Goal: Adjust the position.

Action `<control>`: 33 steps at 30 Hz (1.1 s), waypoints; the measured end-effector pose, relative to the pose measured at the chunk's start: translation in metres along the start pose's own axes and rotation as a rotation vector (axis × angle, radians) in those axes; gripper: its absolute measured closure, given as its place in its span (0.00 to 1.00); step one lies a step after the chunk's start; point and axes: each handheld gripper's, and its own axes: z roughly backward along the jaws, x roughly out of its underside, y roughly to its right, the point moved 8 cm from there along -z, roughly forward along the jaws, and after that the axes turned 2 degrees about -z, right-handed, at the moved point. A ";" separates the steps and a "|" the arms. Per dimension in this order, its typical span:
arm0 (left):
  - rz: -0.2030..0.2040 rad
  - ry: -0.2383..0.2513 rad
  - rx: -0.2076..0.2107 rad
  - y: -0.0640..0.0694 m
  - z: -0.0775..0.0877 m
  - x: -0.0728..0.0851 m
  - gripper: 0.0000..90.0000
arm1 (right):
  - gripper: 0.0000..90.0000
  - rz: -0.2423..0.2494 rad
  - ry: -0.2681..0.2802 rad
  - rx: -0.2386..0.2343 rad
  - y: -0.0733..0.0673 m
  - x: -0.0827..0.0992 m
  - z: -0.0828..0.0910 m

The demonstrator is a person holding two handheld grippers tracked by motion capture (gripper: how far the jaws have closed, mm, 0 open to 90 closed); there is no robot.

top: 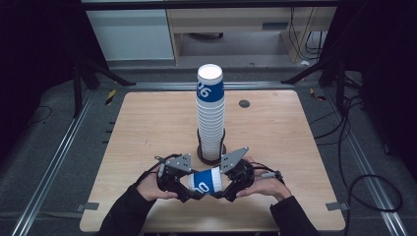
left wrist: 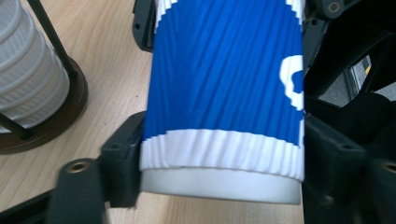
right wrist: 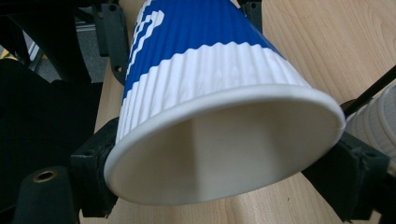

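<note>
While both pairs of black jaws clamp it, a blue-and-white cup (top: 206,180) lies sideways between two grippers.
Left gripper (top: 188,191) pinches the cup's narrow base end, its jaws pressed on each side; right gripper (top: 222,192) grips the open rim end. Cup and grippers hang over the near middle of the wooden table (top: 147,128), just near of the tall cup stack (top: 210,110) in its dark holder (top: 202,156).
</note>
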 end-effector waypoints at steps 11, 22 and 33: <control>0.016 0.055 -0.022 -0.006 0.007 0.000 0.30 | 0.08 -0.025 0.068 0.022 0.005 -0.006 0.006; 0.042 0.240 -0.078 -0.018 0.028 -0.009 0.30 | 0.08 -0.152 0.321 0.052 0.022 -0.022 0.044; -0.014 0.305 -0.063 -0.006 0.025 -0.019 0.30 | 0.09 -0.154 0.353 -0.015 0.014 -0.027 0.037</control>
